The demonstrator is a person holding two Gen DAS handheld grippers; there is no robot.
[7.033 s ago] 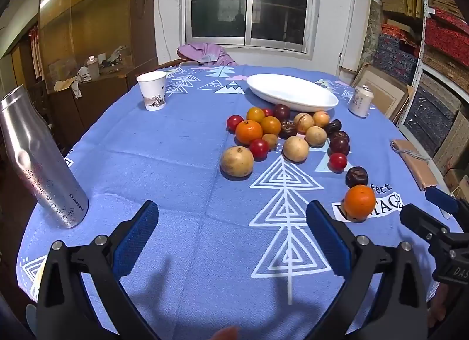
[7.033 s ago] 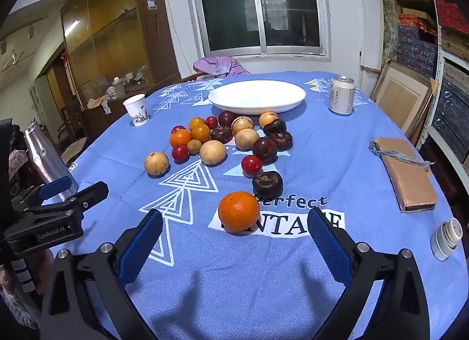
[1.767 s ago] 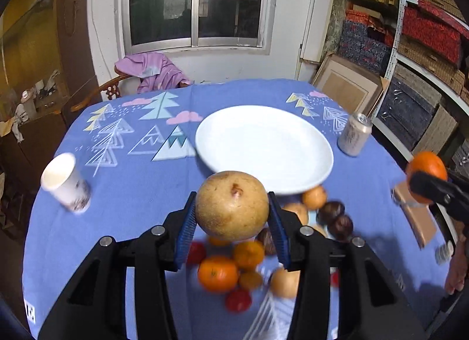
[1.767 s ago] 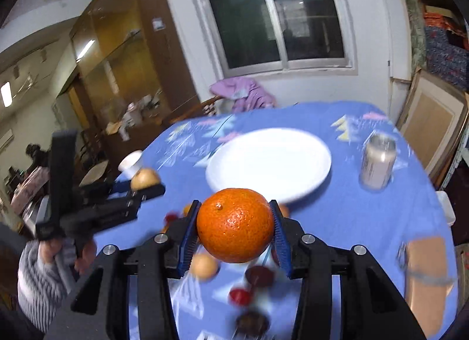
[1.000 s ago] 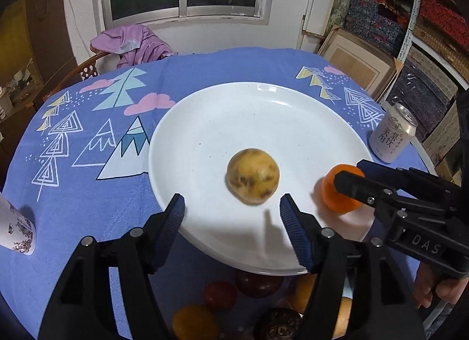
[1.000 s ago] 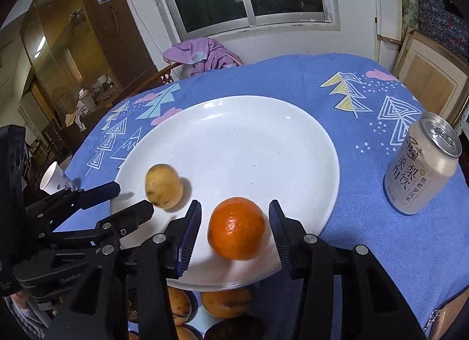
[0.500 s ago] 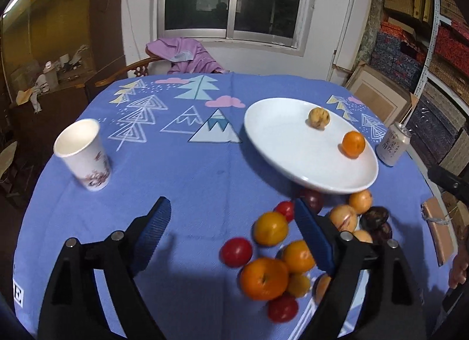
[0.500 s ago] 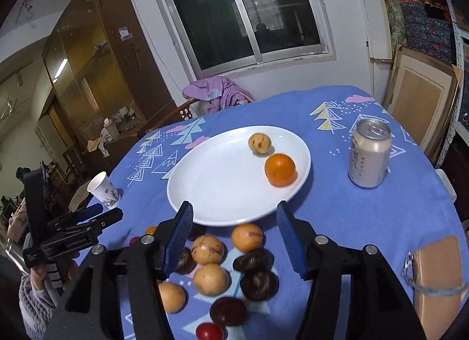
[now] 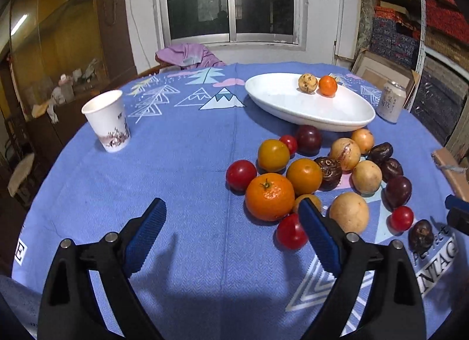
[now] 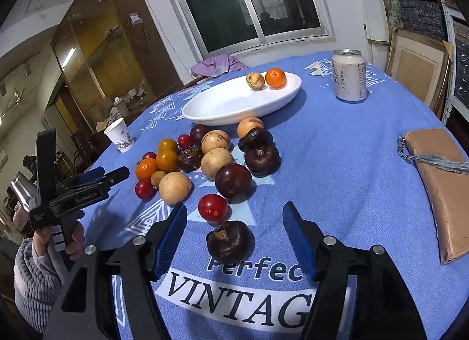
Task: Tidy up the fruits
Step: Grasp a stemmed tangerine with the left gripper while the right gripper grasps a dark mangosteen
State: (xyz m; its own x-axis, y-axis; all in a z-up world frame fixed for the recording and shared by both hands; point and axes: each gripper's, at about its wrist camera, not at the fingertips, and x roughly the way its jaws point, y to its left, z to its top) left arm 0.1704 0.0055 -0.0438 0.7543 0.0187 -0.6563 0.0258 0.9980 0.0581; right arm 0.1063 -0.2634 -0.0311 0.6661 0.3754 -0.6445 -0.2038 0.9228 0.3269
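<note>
Blue patterned cloth (image 9: pixel 181 164) covers the round desk, with a dark window (image 9: pixel 231 0) behind it at the top of both views. On the far side of the desk stands a white plate (image 9: pixel 293 105), upper right of centre in the left wrist view. Two fruits lie in it side by side near its far rim: a speckled tan fruit (image 9: pixel 307 83) and a small orange (image 9: pixel 327 85), close together, perhaps touching.

Just in front of the plate, on the cloth, sits the loose heap of fruit: a large orange (image 9: pixel 269 196) at its near left edge, red tomatoes, yellow-orange and tan round fruits, and dark purple ones. A paper cup (image 9: pixel 107 120) stands well apart at the left, and a drink can (image 10: pixel 349 75) stands to the right of the plate. A tan pouch (image 10: pixel 442 182) lies at the right edge of the right wrist view.

The left gripper (image 9: pixel 231 234) is at the bottom of its frame over bare cloth; its jaws have just been opening and stand wide apart with nothing between them. The right gripper (image 10: pixel 234 237) has also just been opening its jaws; a dark wrinkled fruit (image 10: pixel 230 241) lies on the cloth between them, untouched by either pad. A red tomato (image 10: pixel 212 208) sits just beyond it.
</note>
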